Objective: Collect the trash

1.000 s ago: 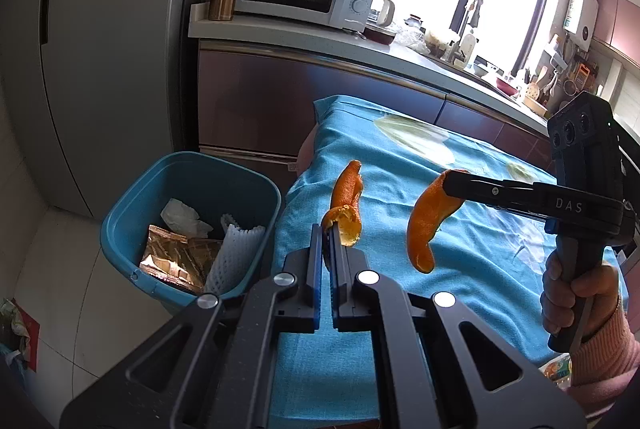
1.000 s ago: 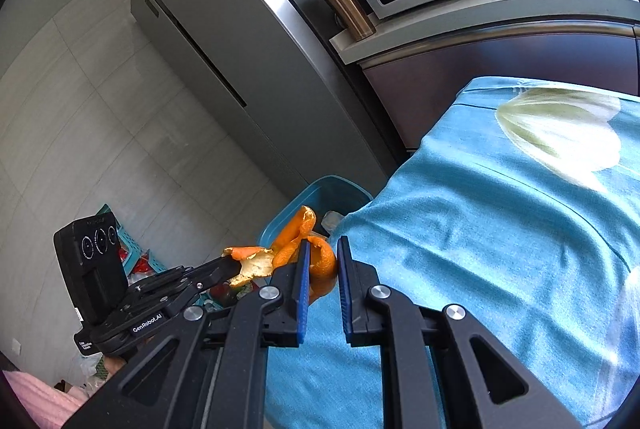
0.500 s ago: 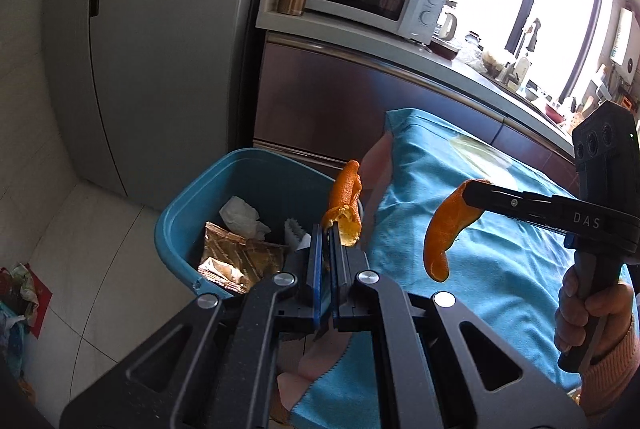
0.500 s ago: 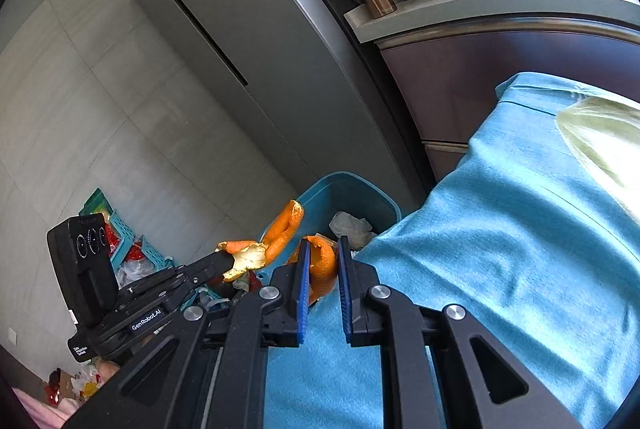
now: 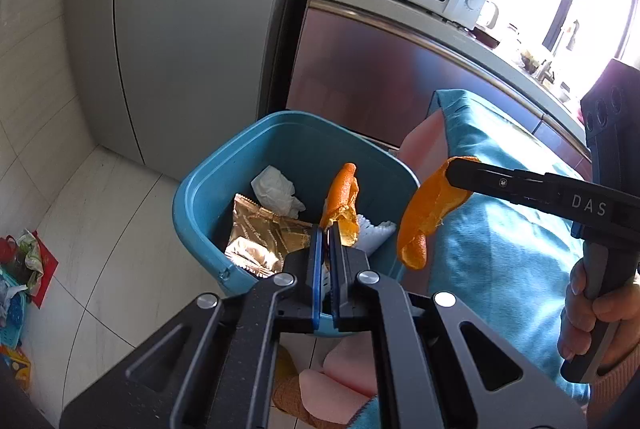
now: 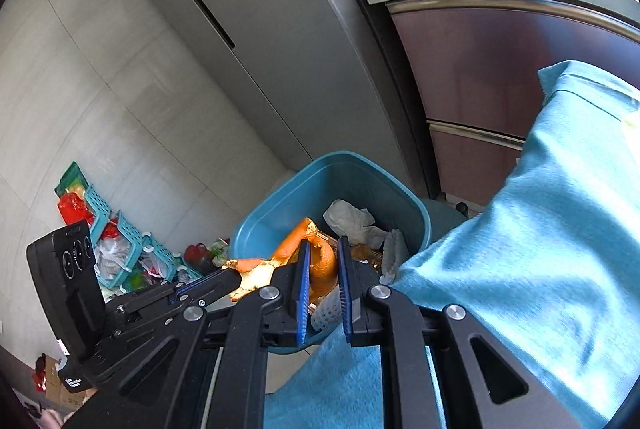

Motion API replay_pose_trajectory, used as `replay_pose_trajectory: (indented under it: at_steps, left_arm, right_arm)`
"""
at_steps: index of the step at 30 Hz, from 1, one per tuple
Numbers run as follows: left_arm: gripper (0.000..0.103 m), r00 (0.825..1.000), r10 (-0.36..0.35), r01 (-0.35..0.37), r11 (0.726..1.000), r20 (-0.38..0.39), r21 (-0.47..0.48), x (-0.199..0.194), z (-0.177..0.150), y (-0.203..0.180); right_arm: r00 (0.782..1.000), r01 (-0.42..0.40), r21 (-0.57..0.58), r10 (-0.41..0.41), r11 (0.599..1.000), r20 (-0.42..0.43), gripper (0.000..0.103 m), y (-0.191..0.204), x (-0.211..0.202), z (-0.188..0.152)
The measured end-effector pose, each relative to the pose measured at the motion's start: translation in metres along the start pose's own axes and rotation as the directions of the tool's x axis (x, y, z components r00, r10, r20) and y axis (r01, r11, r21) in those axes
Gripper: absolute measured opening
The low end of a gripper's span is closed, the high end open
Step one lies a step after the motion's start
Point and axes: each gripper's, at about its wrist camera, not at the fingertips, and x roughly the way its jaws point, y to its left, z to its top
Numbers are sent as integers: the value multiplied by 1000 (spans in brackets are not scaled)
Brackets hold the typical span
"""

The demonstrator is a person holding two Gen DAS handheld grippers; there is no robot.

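Orange peel, first strip: pinched at its lower end by the left gripper, standing upright over the bin opening.
Orange peel, second strip: clamped at its upper end by the right gripper, hanging just outside the bin's right rim, against the tablecloth edge.
Left jaws: closed to a slit on the first strip.
Right jaws: narrowly parted, closed on the second strip.
Teal bin: on the floor, tight against the draped table corner; opening unobstructed from above.
Bin contents: gold foil wrapper, crumpled white tissue, white foam netting, all low in the bin, well below the rim.
Blue tablecloth: overhangs the table edge just beside the bin's right rim.
Refrigerator: behind the bin, with a gap of bare floor between.
Tiled floor: open to the left of the bin; clutter of baskets and bags further left, well apart.
Person's hand: wrapped around the right gripper's handle.
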Motion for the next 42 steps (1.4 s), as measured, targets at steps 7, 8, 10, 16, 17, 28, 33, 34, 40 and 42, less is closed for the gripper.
replay_pose_trajectory:
  at_steps: [7,8,10,16,17,28,33,34,40,42]
  left_arm:
    - [6,999,18,-19,1000,-26,-18,19,-3,8]
    - [12,999,17,-17,1000,-30,-21,21,-3,8]
    - [23,999,11,-11,1000,-32,-25,23,-3,9]
    - [42,1000,6,-6,1000,2,-16,13,-6,5]
    - [47,1000,3,-2,1000,12,-10,9,-7,4]
    - [90,980,-127,108,987,156,121,-55,-19,-43]
    - [97,957,-206,173,971,206,167,-80,-29,-76]
    - [97,954,-205,166,969,219,181,-84,-31,-84]
    - [97,936,-216,158,963,279,219,-98,-43,-126]
    - [97,929,-223,159,961,294,226,-103,-46,-137]
  right_arm:
    - [999,26,8,-26,1000,-45,17,4,23,3]
    - [999,25,10,-25,1000,-41,17,4,22,3]
    - [999,31,1,-31,1000,-34,22,6,20,3]
    - [999,37,-6,-37,999,13,29,7,1,-2]
    - [999,37,-12,-37,999,23,32,7,-4,-4]
    - [959,165,-83,-140,983,248,78,14,-110,-49]
    - [889,308,-61,-264,949,375,96,14,-160,-79]
    - [871,340,-53,-294,939,393,96,14,-167,-86]
    - [768,475,35,-434,879,471,96,3,-206,-119]
    - [727,511,65,-472,857,499,96,-1,-218,-129]
